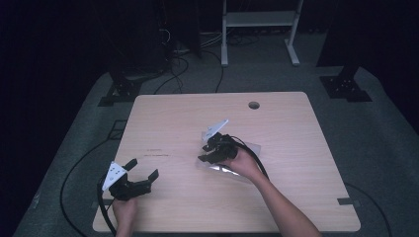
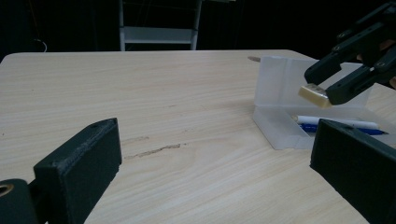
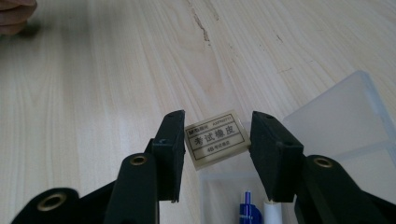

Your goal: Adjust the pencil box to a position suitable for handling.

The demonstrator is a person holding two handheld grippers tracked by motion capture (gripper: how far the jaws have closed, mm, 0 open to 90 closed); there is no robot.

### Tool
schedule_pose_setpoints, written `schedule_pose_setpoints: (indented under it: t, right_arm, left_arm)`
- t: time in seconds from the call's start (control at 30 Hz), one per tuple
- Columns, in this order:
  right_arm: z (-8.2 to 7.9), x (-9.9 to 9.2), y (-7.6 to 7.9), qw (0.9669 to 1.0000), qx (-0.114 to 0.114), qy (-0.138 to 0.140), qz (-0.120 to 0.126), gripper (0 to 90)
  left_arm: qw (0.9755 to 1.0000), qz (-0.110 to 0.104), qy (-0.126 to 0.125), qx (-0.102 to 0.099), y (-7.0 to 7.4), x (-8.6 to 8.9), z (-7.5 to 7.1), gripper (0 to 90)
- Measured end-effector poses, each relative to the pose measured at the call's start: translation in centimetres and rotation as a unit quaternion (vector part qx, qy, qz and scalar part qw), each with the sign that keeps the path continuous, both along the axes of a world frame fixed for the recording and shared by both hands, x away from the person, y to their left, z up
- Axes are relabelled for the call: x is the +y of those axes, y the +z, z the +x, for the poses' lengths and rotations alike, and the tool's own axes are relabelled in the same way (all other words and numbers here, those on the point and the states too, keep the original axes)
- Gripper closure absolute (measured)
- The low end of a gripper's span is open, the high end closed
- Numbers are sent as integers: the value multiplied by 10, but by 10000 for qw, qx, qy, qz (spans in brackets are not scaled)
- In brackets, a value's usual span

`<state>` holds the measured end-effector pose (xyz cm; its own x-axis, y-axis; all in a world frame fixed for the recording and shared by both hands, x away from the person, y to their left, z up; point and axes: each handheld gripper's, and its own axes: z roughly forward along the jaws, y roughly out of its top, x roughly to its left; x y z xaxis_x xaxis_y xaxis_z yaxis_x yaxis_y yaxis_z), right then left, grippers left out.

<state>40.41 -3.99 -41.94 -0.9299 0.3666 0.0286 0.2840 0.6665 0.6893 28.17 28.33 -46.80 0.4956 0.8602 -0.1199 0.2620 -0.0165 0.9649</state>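
Eraser above open box

Pens in the clear box cut off at the bottom edge, their lengths hidden.

Black grippers, blocky jaws, brass rivets, grey triangular plates, black cables; bare forearms.

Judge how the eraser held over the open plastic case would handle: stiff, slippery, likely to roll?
The eraser is a small flat block, so probably light and unlikely to roll. Its printed sleeve looks smooth, perhaps slippery. The right gripper holds it undeformed, suggesting fair stiffness.
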Motion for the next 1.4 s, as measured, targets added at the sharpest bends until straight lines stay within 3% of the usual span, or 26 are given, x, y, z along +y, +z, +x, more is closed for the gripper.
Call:
schedule_pose_setpoints:
  t: [0.7, 1.4]
  right_arm:
    - [16, 7, -21, 9996, 106, -235, -131, 558]
    - [21, 10, -37, 9987, 253, -365, -258, 557]
  left_arm:
    - [10000, -10, 5, -2, 0, 0, 0, 11]
    - [10000, -7, 11, 3, 0, 0, 0, 11]
